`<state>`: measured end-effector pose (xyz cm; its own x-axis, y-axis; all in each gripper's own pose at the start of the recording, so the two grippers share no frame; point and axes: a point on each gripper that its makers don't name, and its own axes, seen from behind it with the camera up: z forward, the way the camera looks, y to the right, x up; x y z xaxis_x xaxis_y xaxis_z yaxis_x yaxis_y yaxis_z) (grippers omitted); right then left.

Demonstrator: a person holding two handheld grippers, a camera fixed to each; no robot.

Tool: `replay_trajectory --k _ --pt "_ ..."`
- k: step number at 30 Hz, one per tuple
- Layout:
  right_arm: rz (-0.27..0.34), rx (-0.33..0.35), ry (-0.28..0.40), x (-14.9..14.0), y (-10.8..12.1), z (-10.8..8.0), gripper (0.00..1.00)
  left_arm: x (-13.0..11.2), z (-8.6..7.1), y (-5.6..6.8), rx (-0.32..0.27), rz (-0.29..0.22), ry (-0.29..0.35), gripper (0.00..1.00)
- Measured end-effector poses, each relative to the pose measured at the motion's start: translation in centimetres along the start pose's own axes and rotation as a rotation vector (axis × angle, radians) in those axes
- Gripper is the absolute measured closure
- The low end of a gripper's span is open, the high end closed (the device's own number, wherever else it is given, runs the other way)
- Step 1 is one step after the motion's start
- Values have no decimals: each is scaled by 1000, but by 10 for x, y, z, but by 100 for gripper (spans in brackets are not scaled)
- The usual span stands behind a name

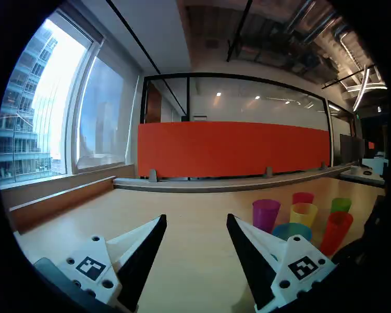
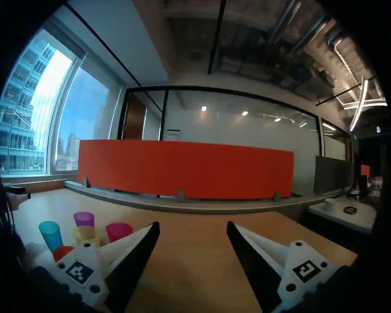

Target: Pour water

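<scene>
While the left gripper (image 1: 196, 219) and the right gripper (image 2: 193, 225) both hang open over the wooden table (image 1: 185, 206), the bright cups (image 1: 303, 213) stand close together at four o'clock in the left gripper view.

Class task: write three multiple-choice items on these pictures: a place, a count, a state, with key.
1. In the left gripper view, the cups stand where, relative to the left claw? A) left of it; B) right of it; C) between its fingers.
2. Cups in that view: A) three; B) six; C) nine.
3. The left claw is: A) shut on a cup; B) shut, empty; C) open, empty.
Key: 1B, they cluster past its right-hand finger; 2B, six colours; 3C, bare table shows between its fingers.
</scene>
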<state>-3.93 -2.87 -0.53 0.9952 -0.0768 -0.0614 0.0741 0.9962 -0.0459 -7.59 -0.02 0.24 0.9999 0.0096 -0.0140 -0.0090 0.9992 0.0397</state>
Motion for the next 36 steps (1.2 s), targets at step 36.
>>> replay_trajectory --k 36 --pt "31 -20 -12 -40 16 0 1 0 0 1 0 0 0 15"
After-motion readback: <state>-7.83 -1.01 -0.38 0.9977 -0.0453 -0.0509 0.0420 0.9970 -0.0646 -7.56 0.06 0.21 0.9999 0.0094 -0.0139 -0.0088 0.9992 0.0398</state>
